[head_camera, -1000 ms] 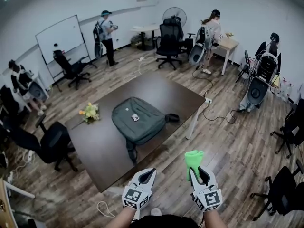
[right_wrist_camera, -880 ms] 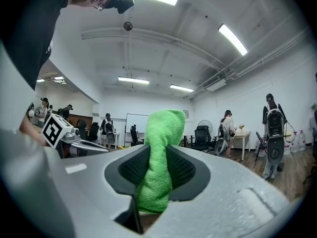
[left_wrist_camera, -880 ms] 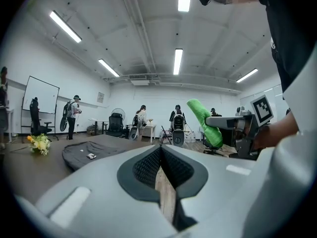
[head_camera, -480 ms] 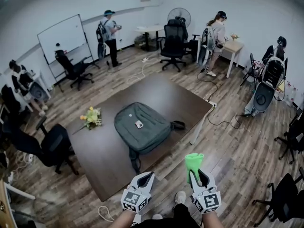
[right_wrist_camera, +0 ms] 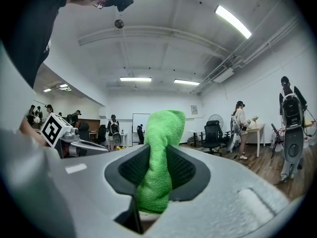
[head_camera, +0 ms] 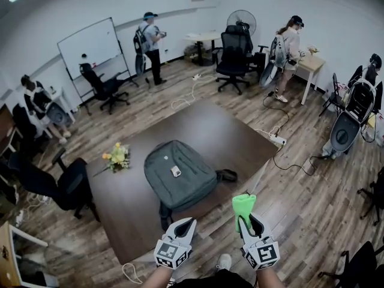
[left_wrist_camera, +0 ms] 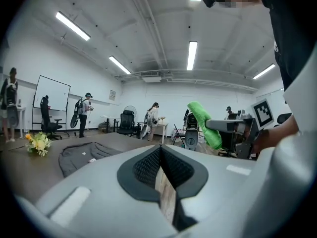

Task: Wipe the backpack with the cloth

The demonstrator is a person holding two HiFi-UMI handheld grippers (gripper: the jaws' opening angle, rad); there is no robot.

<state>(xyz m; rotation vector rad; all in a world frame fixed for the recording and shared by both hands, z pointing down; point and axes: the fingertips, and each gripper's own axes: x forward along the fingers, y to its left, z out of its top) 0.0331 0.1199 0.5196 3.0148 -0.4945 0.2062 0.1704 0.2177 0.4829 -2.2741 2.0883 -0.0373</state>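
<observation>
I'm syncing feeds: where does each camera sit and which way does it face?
Head view: on the person's head, steeply down at dark brown table and grey fabric backpack; forearms, left gripper, right gripper show.
Left gripper view: on that gripper, across the room over shut jaws; torso at right.
Right gripper view: on that gripper, along jaws clamping green fluffy cloth; torso at left.
Shared: each gripper view shows the other gripper.
</observation>
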